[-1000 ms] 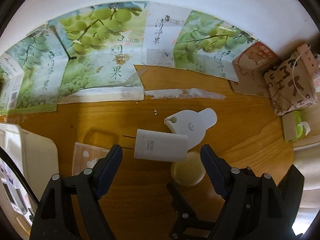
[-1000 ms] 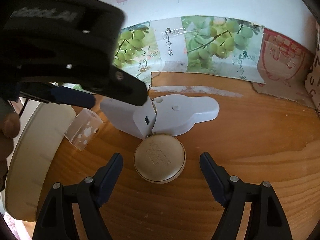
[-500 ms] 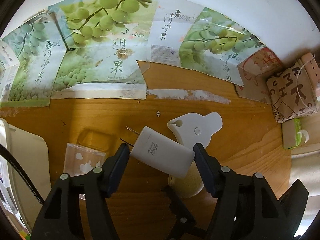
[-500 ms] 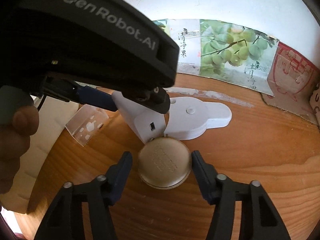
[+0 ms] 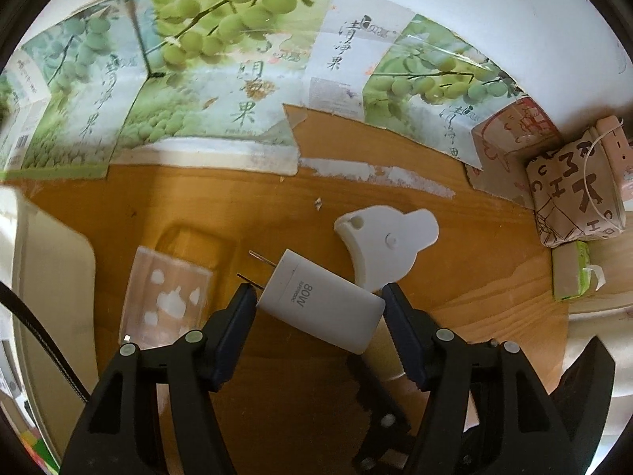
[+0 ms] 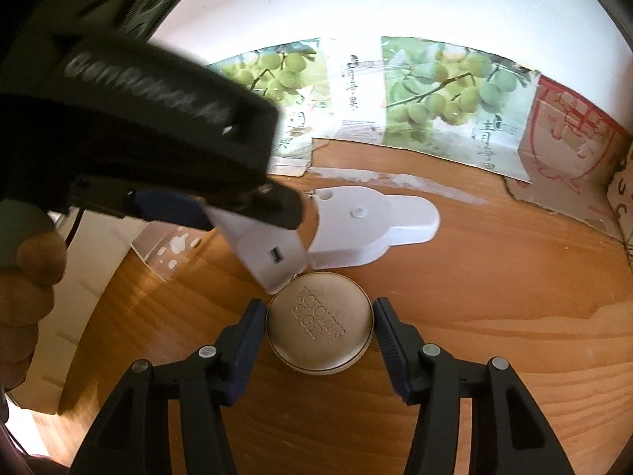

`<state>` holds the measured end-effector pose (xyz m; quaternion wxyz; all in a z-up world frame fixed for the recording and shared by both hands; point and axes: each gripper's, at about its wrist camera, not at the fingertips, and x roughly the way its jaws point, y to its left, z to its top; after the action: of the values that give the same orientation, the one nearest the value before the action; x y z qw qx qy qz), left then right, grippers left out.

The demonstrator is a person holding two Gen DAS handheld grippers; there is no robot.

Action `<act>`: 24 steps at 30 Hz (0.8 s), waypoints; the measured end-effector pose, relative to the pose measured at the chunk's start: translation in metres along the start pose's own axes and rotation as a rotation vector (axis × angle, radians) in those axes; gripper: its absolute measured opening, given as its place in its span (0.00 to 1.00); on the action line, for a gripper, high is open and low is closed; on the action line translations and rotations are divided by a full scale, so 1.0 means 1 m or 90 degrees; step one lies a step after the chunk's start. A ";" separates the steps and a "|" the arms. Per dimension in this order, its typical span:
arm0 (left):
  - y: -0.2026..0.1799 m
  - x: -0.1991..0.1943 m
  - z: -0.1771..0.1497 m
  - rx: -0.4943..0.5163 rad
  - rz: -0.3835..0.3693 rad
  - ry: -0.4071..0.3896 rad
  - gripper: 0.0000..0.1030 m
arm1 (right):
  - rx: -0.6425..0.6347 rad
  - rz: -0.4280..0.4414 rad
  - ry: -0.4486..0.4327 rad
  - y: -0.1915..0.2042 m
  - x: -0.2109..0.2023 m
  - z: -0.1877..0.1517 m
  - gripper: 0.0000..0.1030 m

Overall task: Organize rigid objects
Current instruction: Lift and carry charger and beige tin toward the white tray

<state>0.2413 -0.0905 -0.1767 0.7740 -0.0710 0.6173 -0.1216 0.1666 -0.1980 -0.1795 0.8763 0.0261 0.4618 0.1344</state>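
**Charger and tin both gripped, neither clearly lifted**

Charger [image 5: 322,304], the white plug-in block with two prongs, is sitting diagonally between the pads of the left gripper [image 5: 316,308], which are pinching it at opposite corners. The round tin [image 6: 319,322] with the embossed lid is lying on the wooden table [image 6: 494,297], and we are seeing the right gripper [image 6: 316,330] closed against its rim on both sides.

Risks we are noting:
- The charger is being held corner to corner, not flat face to flat face, so it may be twisting or slipping out when raised.
- The tin's wall is curved and smooth; the pads are meeting it along thin lines, so an off-centre pull could be squirting it forward.
- Charger, tin and the flat white plastic piece [image 5: 385,247] are crowding together. In the right wrist view the charger's corner is touching or overlapping the tin's edge, so lifting one may be dragging the other.

Hard to make out:
- The left wrist view is hiding most of the tin under the charger.
- Whether the charger is resting on the table or already clear of it, we cannot tell.
- A clear box [image 5: 166,297] at the left is blurred.
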 end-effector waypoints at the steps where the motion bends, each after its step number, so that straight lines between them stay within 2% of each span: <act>1: 0.002 -0.002 -0.002 -0.003 0.001 0.001 0.67 | 0.001 -0.002 0.000 -0.002 -0.001 0.000 0.54; 14: 0.012 -0.029 -0.048 -0.008 0.003 0.010 0.66 | 0.005 -0.024 -0.011 0.001 -0.039 -0.020 0.54; 24: 0.016 -0.060 -0.105 0.009 0.011 -0.007 0.67 | 0.002 -0.014 -0.021 0.020 -0.072 -0.047 0.54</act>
<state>0.1281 -0.0541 -0.1484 0.7791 -0.0605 0.6125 -0.1187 0.0850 -0.2011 -0.1452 0.8852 0.0248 0.4478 0.1236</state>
